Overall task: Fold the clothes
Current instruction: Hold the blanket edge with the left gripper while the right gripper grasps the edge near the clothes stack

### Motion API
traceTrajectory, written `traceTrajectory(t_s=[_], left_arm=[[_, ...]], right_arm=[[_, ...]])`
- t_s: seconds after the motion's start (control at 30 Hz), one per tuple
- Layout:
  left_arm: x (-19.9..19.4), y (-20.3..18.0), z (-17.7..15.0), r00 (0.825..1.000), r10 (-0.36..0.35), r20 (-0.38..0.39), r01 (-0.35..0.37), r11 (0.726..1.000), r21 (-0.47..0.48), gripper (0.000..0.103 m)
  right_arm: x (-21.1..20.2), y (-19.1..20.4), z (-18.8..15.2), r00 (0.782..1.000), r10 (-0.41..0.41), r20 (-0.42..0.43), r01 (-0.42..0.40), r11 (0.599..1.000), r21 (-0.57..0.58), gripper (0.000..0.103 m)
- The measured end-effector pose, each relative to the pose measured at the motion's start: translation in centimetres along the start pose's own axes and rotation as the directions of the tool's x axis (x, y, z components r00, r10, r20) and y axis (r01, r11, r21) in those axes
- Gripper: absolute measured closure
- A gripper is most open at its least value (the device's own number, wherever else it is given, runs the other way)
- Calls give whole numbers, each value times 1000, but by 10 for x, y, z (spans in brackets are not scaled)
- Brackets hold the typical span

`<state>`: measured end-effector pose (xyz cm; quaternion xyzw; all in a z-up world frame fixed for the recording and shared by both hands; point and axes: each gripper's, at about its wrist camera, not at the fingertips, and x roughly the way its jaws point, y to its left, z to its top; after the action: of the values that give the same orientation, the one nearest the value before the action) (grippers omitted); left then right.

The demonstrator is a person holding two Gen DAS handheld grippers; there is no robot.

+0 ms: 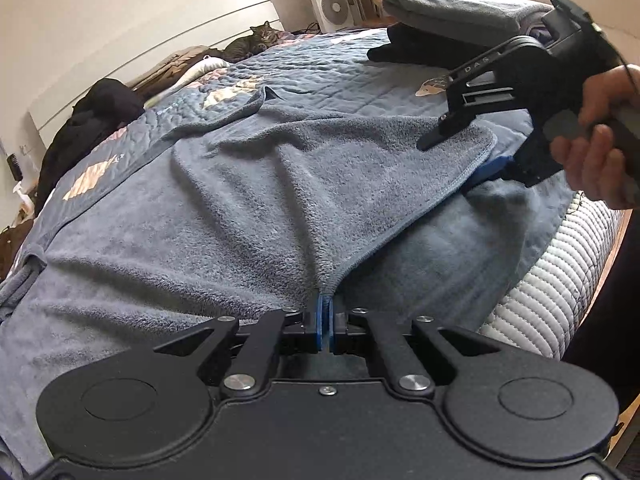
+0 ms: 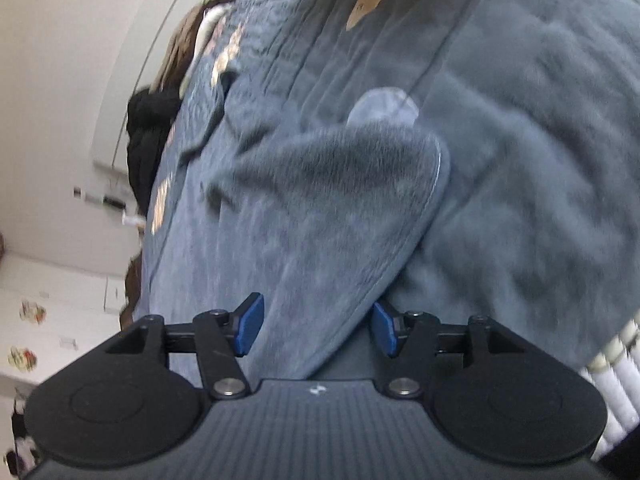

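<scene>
So it's a bedroom; a bed (image 1: 552, 292) with a blue quilt (image 1: 320, 68) is doing the job a desk would, white mattress edge showing at the near right corner; going near to far from there.

Closest in, the left tool (image 1: 325, 326) is clamped tight on the edge of the grey towel (image 1: 248, 184), blue pads pinching the hem so the fabric ridges up from that point; the towel is spread over the near half of the bed with its near edge doubled over onto itself, so a flap lies on top of the lower layer. A bit further right, the right tool (image 1: 460, 160) sits at the flap's rounded corner (image 1: 486, 140) with a hand (image 1: 596, 148) on the grip; from its own camera the right tool (image 2: 316, 330) has its jaws parted, pads (image 2: 249, 330) clear of the cloth, and the flap's hem runs between them without being pressed; so that corner isn't held.

Looks like mid-fold to me, one side laid down; next move probably needs the left to set its corner down square with the other, then smooth the flap before the next fold; pulling unevenly would skew the edges.

Further back: folded dark stuff (image 1: 448, 20) in a pile, a heap of dark clothes (image 1: 80, 132) on the left, and a cat (image 1: 256, 42) lounging by the headboard.
</scene>
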<state>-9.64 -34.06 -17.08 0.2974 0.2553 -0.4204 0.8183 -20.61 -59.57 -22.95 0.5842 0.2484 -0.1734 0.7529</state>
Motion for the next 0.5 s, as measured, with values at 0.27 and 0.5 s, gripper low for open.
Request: traceTrajectory(t_s=[0.27, 0.5], left_arm=[[0, 1, 0, 1000, -3, -1, 3, 1000, -7, 100], [0, 0, 1, 1000, -11, 3, 11, 1000, 5, 100]], right_arm=[[8, -9, 13, 998, 11, 58, -16, 996, 87, 62], [-2, -16, 16, 994, -27, 109, 12, 991, 135, 97]])
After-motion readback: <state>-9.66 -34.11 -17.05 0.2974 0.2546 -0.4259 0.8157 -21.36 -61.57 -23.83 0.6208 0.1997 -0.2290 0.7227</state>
